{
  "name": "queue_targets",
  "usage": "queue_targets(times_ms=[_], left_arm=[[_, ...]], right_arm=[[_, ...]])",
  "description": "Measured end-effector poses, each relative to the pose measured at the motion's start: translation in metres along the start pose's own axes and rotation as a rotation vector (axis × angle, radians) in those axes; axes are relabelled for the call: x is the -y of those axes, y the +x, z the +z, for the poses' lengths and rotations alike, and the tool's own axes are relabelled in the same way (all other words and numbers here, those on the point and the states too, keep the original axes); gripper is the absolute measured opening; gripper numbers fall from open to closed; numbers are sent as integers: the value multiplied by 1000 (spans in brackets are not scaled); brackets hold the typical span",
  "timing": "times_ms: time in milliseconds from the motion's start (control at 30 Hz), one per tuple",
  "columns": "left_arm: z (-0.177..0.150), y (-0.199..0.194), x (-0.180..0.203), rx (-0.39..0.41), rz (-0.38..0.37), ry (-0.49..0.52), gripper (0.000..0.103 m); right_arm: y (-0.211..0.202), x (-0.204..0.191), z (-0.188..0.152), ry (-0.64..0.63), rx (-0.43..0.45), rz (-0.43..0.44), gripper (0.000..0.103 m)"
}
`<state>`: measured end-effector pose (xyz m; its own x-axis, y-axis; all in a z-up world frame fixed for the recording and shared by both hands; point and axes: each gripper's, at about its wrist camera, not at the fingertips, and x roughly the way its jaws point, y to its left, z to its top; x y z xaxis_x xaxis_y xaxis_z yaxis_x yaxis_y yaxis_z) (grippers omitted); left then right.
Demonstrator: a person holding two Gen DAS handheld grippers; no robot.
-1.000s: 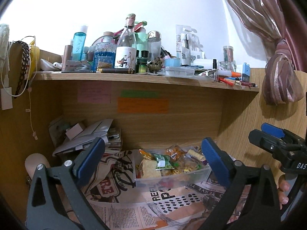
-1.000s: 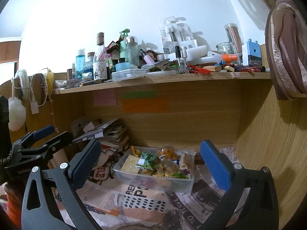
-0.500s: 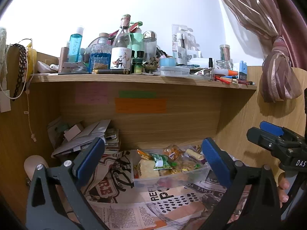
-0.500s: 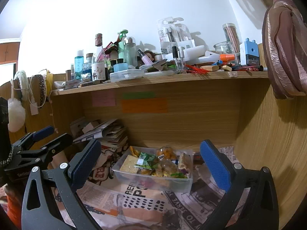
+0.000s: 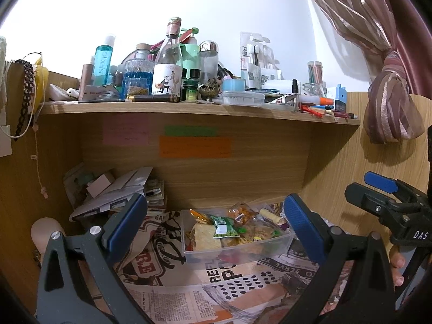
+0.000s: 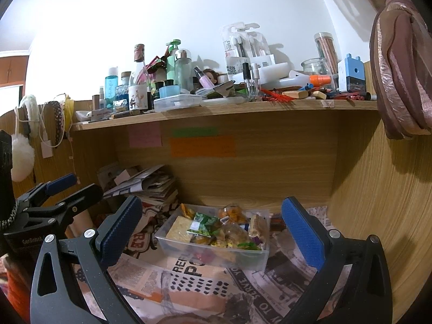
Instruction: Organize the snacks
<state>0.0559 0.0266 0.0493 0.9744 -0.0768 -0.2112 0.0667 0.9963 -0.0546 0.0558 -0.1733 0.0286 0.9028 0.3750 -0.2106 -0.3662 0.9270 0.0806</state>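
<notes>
A clear plastic tub (image 5: 272,245) (image 6: 189,251) stands on the newspaper-lined lower shelf, holding several wrapped snacks, among them a green packet (image 5: 224,226) (image 6: 202,224) and a pale cracker pack (image 6: 179,225). My left gripper (image 5: 216,232) is open and empty, held back from the tub with its jaws framing it. My right gripper (image 6: 209,229) is open and empty too, also back from the tub. The right gripper also shows at the right edge of the left wrist view (image 5: 391,208), and the left gripper at the left edge of the right wrist view (image 6: 54,199).
Newspaper (image 5: 237,278) covers the shelf floor. A pile of papers and boxes (image 5: 116,189) fills the back left corner. The upper shelf (image 5: 189,106) is crowded with bottles, jars and pens. A tied curtain (image 5: 391,108) hangs at the right. Wooden walls close both sides.
Both views have drifted slightly; the tub sits a little lower and nearer in the left wrist view. Both grippers stay open and empty.
</notes>
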Motion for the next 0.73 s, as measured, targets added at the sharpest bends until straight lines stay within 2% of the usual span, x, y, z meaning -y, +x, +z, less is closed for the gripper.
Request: queue_targets(times_ms=[200,733], left_arm=[[-2,-1,0,14,4,5,103],[-7,5,-1,-13,-24,-5,103]], right_arm=[[1,3,0,-3,-2,2,103],[9,10,-2,4,-15,6,103]])
